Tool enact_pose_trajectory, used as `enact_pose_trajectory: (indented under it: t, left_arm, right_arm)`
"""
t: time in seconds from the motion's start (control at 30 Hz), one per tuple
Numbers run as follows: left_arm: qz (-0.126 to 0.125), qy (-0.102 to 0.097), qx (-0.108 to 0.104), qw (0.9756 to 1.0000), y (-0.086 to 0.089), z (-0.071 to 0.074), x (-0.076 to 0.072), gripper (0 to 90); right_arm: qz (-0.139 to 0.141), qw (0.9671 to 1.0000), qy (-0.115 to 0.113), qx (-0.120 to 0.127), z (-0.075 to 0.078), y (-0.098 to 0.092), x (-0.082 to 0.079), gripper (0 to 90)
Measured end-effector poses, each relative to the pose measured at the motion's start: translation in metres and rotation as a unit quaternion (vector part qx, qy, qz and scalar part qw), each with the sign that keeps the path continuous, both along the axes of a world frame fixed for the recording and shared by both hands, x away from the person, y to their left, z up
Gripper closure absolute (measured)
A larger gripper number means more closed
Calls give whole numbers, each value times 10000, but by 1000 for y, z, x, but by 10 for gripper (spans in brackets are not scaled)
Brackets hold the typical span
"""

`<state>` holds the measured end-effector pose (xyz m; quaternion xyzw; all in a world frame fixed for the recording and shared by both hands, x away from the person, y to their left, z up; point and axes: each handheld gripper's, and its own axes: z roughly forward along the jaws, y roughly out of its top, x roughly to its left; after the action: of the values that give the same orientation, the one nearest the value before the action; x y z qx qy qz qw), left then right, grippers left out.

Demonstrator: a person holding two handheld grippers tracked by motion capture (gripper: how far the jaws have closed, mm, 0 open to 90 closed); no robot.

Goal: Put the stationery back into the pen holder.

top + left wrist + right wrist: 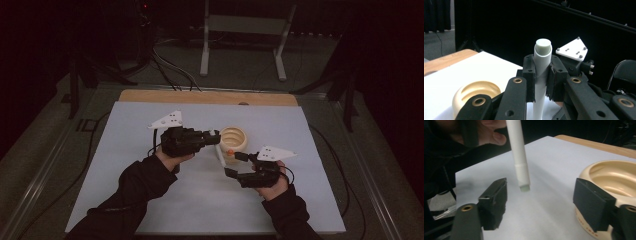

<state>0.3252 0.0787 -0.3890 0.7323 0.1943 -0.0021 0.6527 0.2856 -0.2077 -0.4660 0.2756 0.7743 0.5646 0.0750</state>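
Gripping now: left tongs (541, 75) are clamped tight on a white tube (541, 62), its pale capped end sticking up above the pads in the left gripper view.
Left tongs, place: middle of the high view (212, 137), just left of the cream bowl (233, 140), with the tube hanging down from them at a slant (219, 156).
Right tongs: standing wide apart (539, 202), with nothing between the pads; no earlier picture to compare.
Right tongs, place: lower right of centre in the high view (235, 164), close below the bowl.
Tube end: in the right gripper view the lower tip (522, 170) hangs above the white sheet (544, 215), clear of both pads and not touching them.
Bowl: cream, ridged inside, sitting on the sheet; in the right gripper view it lies just behind the right-hand pad (614, 177).
Edges: white sheet covers most of the counter (210, 96), whose wooden strip shows along the top edge.
Open room: bare sheet spreads across the left, right and lower parts of the high view.
Writing: small red letters at the bowl's base in the right gripper view, too blurred to read.
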Motion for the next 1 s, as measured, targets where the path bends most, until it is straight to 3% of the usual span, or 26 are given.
enact_pose_trajectory:
  t: [0.33, 0.5, 0.67, 1.0]
  left_arm:
    - [127, -251, 92, 9996, -7, 16, 8, 795]
    - [206, -377, 121, 9990, -11, 23, 13, 795]
    - [293, -463, 120, 9984, -14, 28, 19, 795]
    - [411, -585, 229, 9972, -24, 27, 34, 794]
  right_arm:
    - [-151, 9999, 13, -18, -2, -14, -1, 22]
    - [-257, 9996, 13, -88, -7, -24, -2, 0]
    - [-521, 9983, -206, -175, -9, -35, -5, 0]
    - [-750, 9967, -215, -205, -13, -49, -6, 0]
